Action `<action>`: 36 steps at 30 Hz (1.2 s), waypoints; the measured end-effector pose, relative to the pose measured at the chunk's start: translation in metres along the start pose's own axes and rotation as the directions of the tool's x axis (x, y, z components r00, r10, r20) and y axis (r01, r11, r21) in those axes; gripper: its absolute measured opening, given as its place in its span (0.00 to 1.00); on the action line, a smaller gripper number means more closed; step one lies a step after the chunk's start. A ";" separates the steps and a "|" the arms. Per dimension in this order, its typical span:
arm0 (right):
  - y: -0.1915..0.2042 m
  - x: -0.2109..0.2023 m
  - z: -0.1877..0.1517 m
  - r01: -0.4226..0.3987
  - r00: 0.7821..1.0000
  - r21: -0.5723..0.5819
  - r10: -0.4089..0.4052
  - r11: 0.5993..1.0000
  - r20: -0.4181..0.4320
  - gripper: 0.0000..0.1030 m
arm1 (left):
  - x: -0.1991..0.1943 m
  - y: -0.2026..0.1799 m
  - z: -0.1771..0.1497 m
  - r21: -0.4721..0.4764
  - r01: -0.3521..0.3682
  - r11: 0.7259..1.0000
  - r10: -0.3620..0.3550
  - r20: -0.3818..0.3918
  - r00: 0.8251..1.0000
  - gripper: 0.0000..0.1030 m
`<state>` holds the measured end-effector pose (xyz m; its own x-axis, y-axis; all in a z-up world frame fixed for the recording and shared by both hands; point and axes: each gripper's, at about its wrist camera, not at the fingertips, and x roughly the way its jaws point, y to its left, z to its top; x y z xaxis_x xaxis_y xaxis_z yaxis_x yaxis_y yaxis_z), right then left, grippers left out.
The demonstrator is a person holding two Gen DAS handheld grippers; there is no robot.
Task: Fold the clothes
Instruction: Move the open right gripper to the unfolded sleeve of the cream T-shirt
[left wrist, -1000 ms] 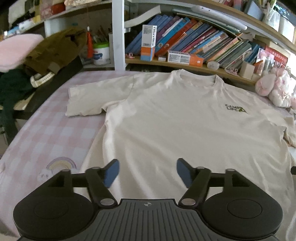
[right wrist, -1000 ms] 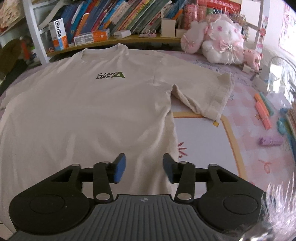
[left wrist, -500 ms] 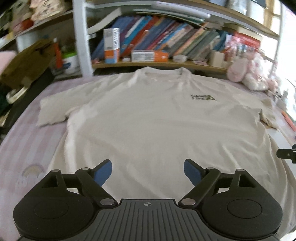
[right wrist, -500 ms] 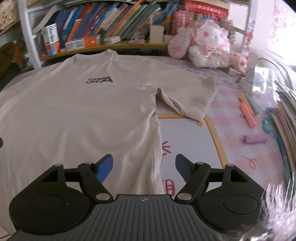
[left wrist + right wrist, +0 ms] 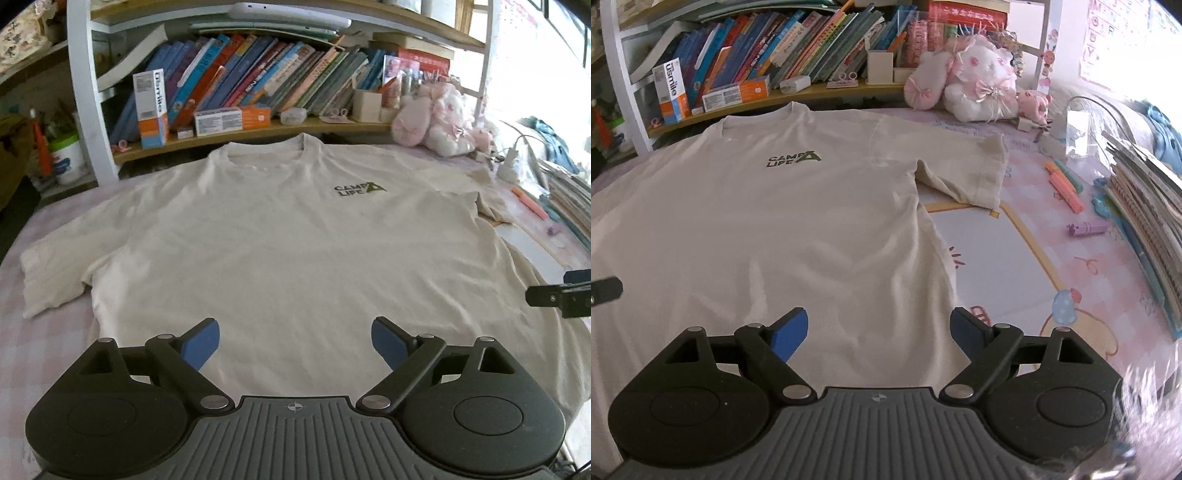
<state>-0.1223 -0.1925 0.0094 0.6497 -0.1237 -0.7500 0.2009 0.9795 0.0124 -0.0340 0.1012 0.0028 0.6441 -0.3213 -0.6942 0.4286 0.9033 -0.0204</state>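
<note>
Since a second ago both pairs of fingers have spread. The left gripper (image 5: 295, 341) had its blue pads close together then; now they stand wide apart, released, with nothing between them but the shirt fabric below. The right gripper (image 5: 879, 330) has done likewise: its pads were near each other, and now they are splayed and hold nothing. The left view has also swung round. It looked at the shirt's sleeve at 10 o'clock before, and now it faces the garment nearly square, the neckline at 12 o'clock. The tip of the right gripper shows in that view at 3 o'clock; it was not there a second ago.

The T-shirt (image 5: 288, 240) is cream-coloured and lies flat, front up, on a pink checked tabletop (image 5: 44, 332), its collar toward the bookshelf (image 5: 258, 92). A small dark chest logo (image 5: 793, 158) reads "CAMP LIFE" with a green triangle. In the left view one short sleeve is spread out at 9 o'clock. In the right view the other sleeve (image 5: 967, 173) reaches toward 2 o'clock, its hem a little turned and creased. The body has soft wrinkles but no fold. Its side edge runs down past a white drawing mat (image 5: 993, 258) toward the right gripper at 6 o'clock.

A pink and white plush toy (image 5: 975, 81) sits at 1 o'clock beyond the shirt, and markers (image 5: 1065, 184) lie at 3 o'clock.
</note>
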 end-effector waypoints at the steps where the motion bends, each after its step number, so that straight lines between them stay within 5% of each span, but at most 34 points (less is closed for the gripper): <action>1: 0.000 -0.001 0.000 0.005 1.000 0.015 -0.005 1.000 0.000 0.83 | 0.001 0.002 0.000 0.004 0.010 1.000 -0.010 0.000 1.000 0.89; 15: -0.024 0.001 0.007 0.028 1.000 0.278 -0.025 0.960 -0.014 0.83 | 0.009 0.010 -0.001 0.034 0.079 0.996 -0.078 -0.026 0.997 0.90; 36: -0.121 0.089 0.091 -0.151 0.984 0.313 0.172 0.938 -0.040 0.79 | 0.038 -0.043 0.014 -0.105 -0.138 0.985 0.130 -0.079 0.988 0.90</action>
<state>-0.0220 -0.3367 0.0012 0.6446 0.0530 -0.7626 0.3200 0.8873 0.3322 -0.0187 0.0465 -0.0131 0.6424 -0.1780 -0.7454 0.2671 0.9637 0.0001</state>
